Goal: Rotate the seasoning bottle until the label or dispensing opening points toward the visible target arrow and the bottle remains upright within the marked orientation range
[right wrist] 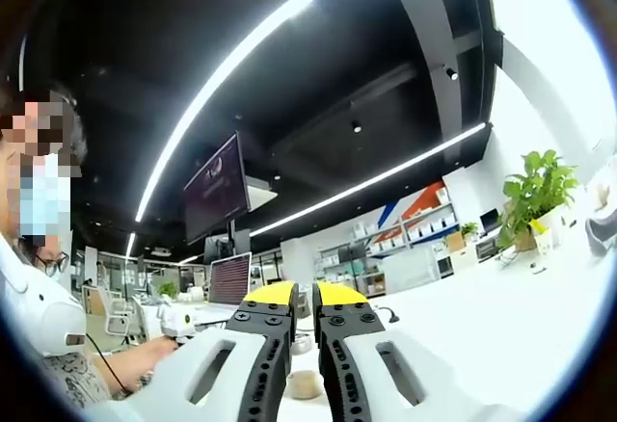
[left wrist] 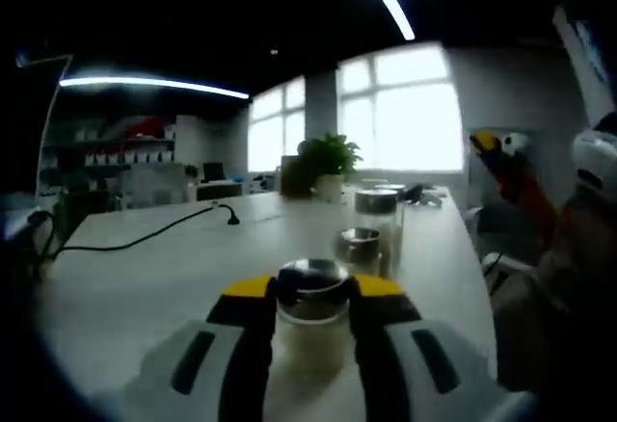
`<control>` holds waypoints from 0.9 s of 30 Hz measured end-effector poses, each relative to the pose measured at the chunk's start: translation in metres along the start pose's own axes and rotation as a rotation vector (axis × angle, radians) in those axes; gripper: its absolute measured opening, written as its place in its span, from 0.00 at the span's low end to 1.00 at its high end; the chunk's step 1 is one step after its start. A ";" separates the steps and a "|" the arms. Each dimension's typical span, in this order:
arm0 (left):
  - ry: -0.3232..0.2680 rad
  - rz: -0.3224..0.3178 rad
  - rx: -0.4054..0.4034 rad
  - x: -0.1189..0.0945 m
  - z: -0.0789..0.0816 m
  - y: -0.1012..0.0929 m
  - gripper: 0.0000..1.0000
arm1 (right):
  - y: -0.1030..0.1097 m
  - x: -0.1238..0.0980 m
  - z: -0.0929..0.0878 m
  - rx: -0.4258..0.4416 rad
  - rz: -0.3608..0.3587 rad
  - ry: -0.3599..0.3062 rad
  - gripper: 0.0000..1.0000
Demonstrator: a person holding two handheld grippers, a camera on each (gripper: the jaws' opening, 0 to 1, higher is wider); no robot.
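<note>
A: On the left, a black cable (left wrist: 145, 238) trails across the white table (left wrist: 125, 287). Centre stage, the left gripper (left wrist: 312, 318) clamps the seasoning bottle (left wrist: 311, 330), one jaw on each side of its body, just under the shiny metal cap (left wrist: 312, 276).

B: What could spoil it from here?

A: A twist with any tilt in it, I'd say. Lean the wrist and the bottle leaves upright. The glass looks smooth, so it may also slip between the jaws and turn less than the hand does.

B: Anything nearby to hit?

A: Two similar bottles (left wrist: 371, 234) stand just beyond it, toward the potted plant (left wrist: 328, 164). A wide swing could clip the nearer one. No target arrow is visible.

B: And the right gripper (right wrist: 293, 345)?

A: Raised, aimed at the ceiling, jaws almost together on nothing.
</note>
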State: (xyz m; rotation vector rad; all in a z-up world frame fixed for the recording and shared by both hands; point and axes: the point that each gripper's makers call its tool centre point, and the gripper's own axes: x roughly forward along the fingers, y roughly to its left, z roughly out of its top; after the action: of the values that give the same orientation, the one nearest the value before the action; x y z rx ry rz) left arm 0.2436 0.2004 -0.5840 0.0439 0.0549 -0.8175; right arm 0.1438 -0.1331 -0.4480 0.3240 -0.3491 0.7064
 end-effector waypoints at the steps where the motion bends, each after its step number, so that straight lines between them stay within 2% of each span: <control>1: -0.003 -0.022 0.007 0.001 0.000 0.000 0.32 | 0.000 0.000 0.000 0.001 0.000 0.000 0.04; 5: -0.013 -0.084 -0.010 0.001 0.000 0.001 0.32 | 0.000 0.000 0.000 0.005 0.001 0.001 0.04; 9: 0.001 -0.140 -0.002 0.003 0.001 0.000 0.32 | -0.001 -0.001 0.002 0.009 0.000 -0.003 0.04; 14: -0.005 -0.238 -0.023 0.004 0.001 -0.001 0.32 | -0.001 -0.001 0.000 0.009 -0.001 0.001 0.04; 23: 0.002 -0.283 -0.014 0.007 0.000 -0.002 0.32 | -0.006 -0.002 0.001 0.027 -0.010 -0.006 0.04; 27: -0.001 -0.314 -0.036 0.008 0.000 -0.008 0.32 | -0.003 -0.002 -0.002 0.013 -0.002 -0.004 0.04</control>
State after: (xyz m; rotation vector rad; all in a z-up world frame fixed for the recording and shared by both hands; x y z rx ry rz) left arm 0.2432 0.1897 -0.5848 0.0004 0.0765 -1.1302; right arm 0.1449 -0.1355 -0.4507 0.3378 -0.3477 0.7059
